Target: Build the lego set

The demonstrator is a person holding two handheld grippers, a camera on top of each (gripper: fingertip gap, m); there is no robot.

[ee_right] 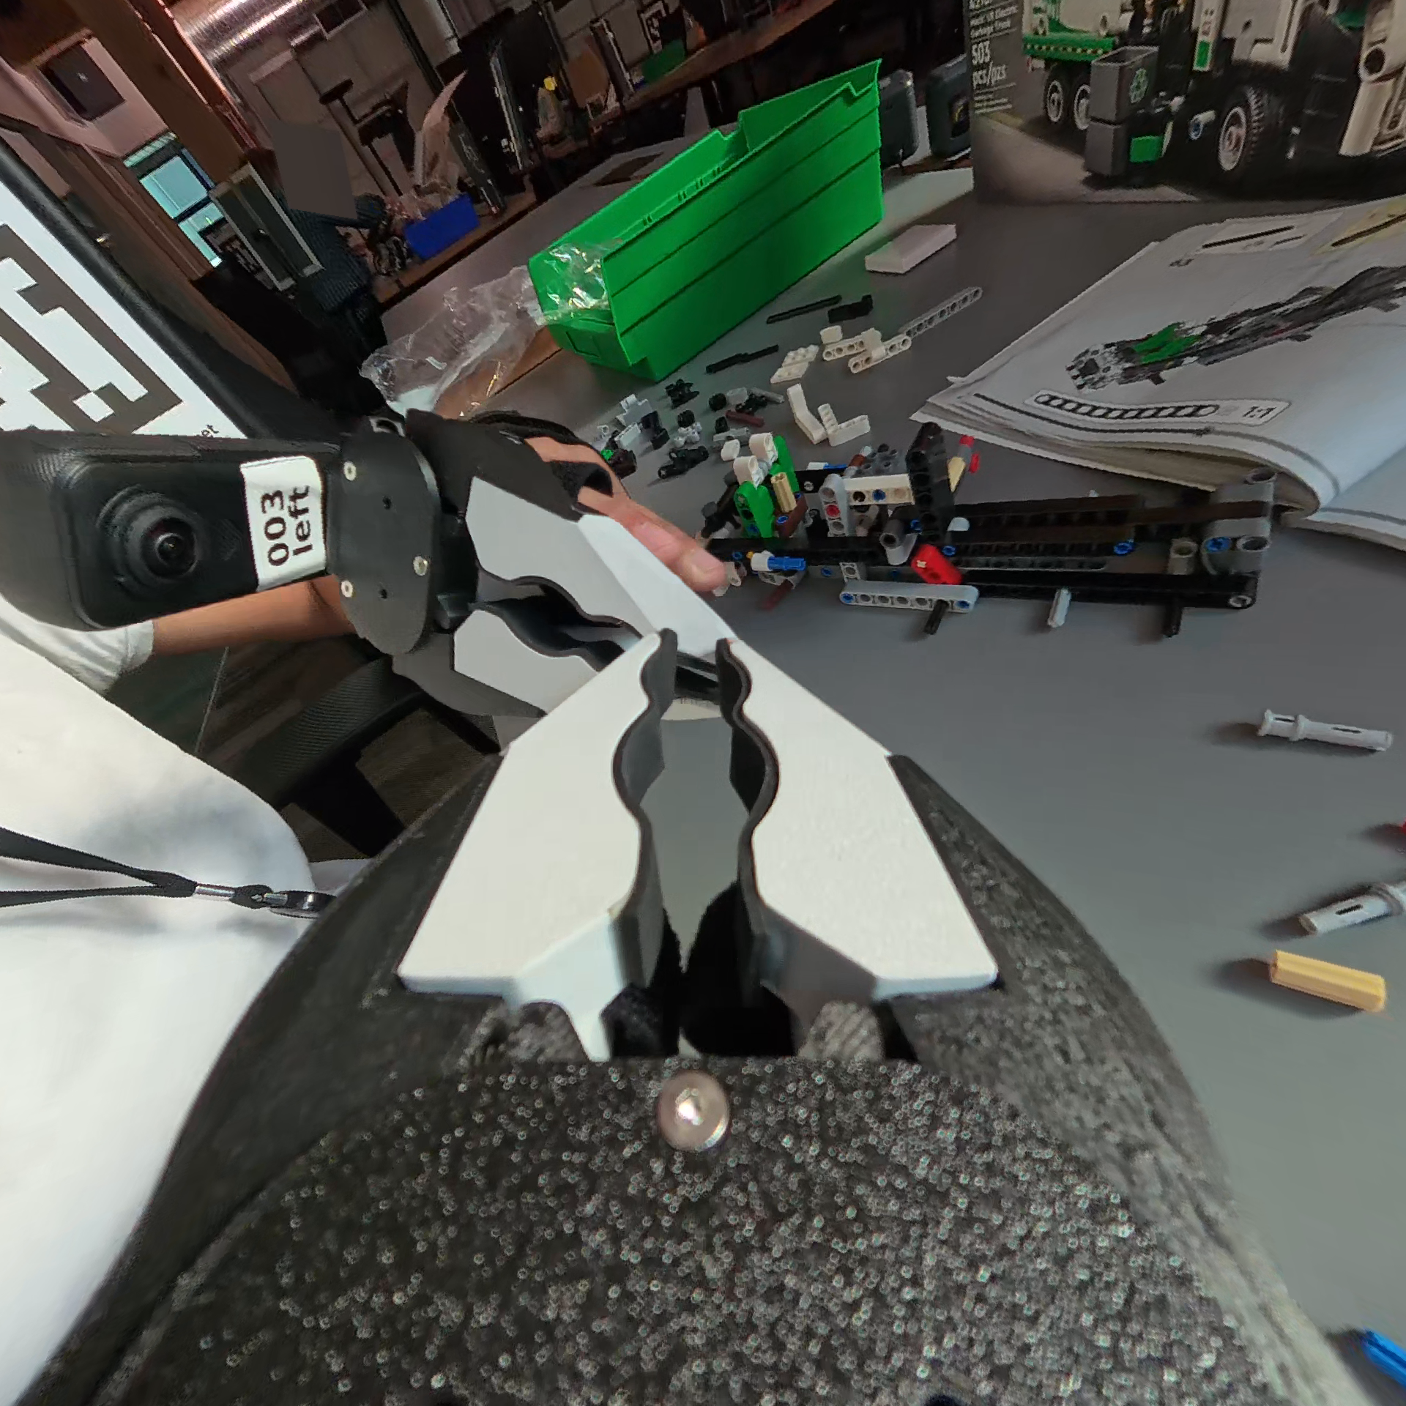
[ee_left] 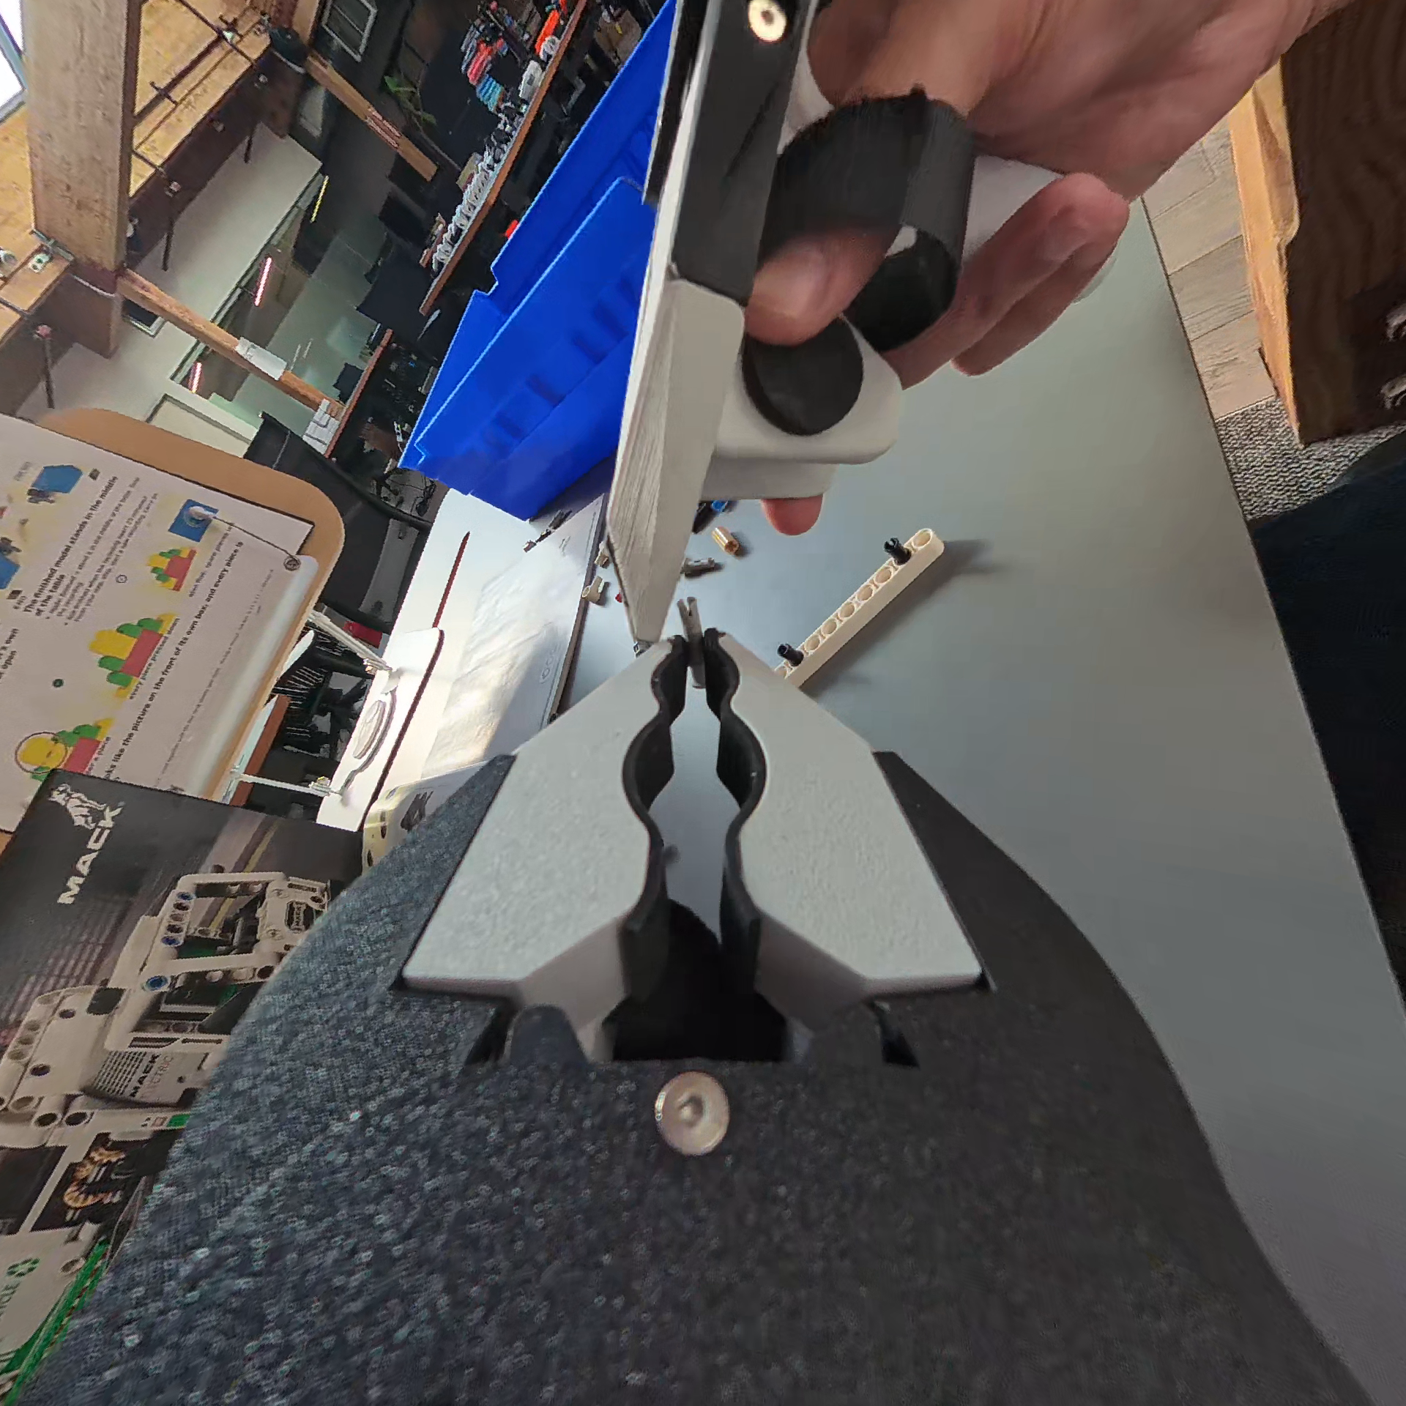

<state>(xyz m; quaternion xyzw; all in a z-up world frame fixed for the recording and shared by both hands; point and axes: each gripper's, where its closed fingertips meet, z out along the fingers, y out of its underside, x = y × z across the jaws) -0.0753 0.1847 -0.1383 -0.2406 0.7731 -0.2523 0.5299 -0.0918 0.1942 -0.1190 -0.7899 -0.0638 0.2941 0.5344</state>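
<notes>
Lego pin (ee_left: 691, 625) getting pinched at the tips of the left gripper (ee_left: 694, 647), right gripper (ee_right: 696, 654) hanging slightly parted just beside it over the grey table (ee_right: 1065, 761).

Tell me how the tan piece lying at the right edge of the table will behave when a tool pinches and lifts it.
The tan piece looks like short, rigid plastic, so probably stiff and light. Its grooved, ribbed sides may slip between tool pads unless squeezed squarely. It lies flat on the grey table, so it seems unlikely to roll when nudged.
</notes>
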